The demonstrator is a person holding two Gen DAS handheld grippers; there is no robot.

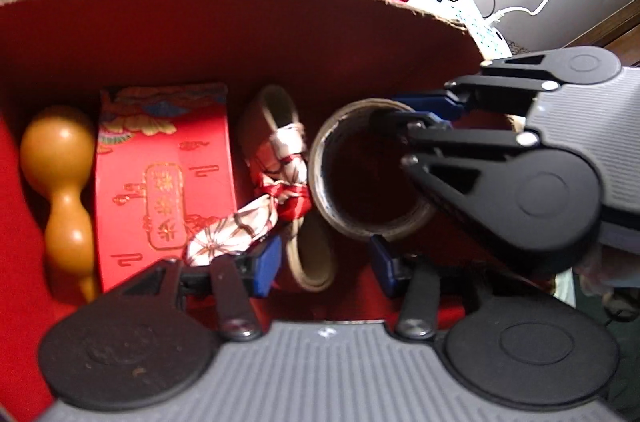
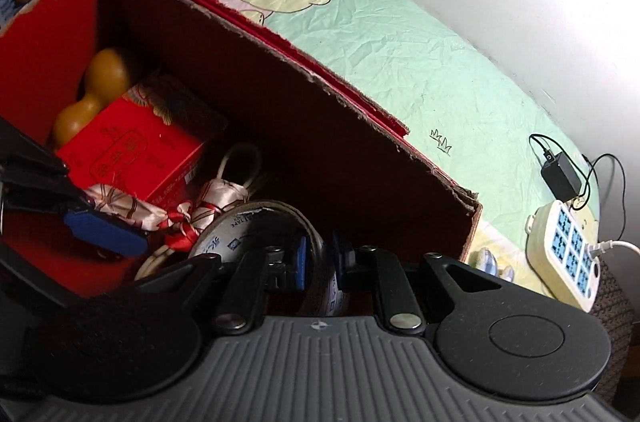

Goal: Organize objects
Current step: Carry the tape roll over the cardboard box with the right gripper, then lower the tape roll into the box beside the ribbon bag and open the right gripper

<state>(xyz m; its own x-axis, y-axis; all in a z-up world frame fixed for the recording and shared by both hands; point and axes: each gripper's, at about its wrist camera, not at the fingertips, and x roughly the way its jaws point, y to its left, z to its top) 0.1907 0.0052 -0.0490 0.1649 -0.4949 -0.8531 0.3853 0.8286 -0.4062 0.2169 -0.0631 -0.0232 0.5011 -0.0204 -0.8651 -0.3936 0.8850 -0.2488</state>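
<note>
Inside the red cardboard box (image 1: pixel 248 34), my right gripper (image 2: pixel 318 262) is clamped on the wall of a packing-tape roll (image 1: pixel 372 166) at centre-right of the left wrist view, one pad inside the ring and one outside. My left gripper (image 1: pixel 322 264) stands apart, empty, at the bottom centre above a scarf-wrapped bag handle (image 1: pixel 280 158). The roll looks stiff, light and slick-sided; its wall is the sound hold. A gourd (image 1: pixel 64 178) and red gift box (image 1: pixel 164 174) lie at left.
</note>
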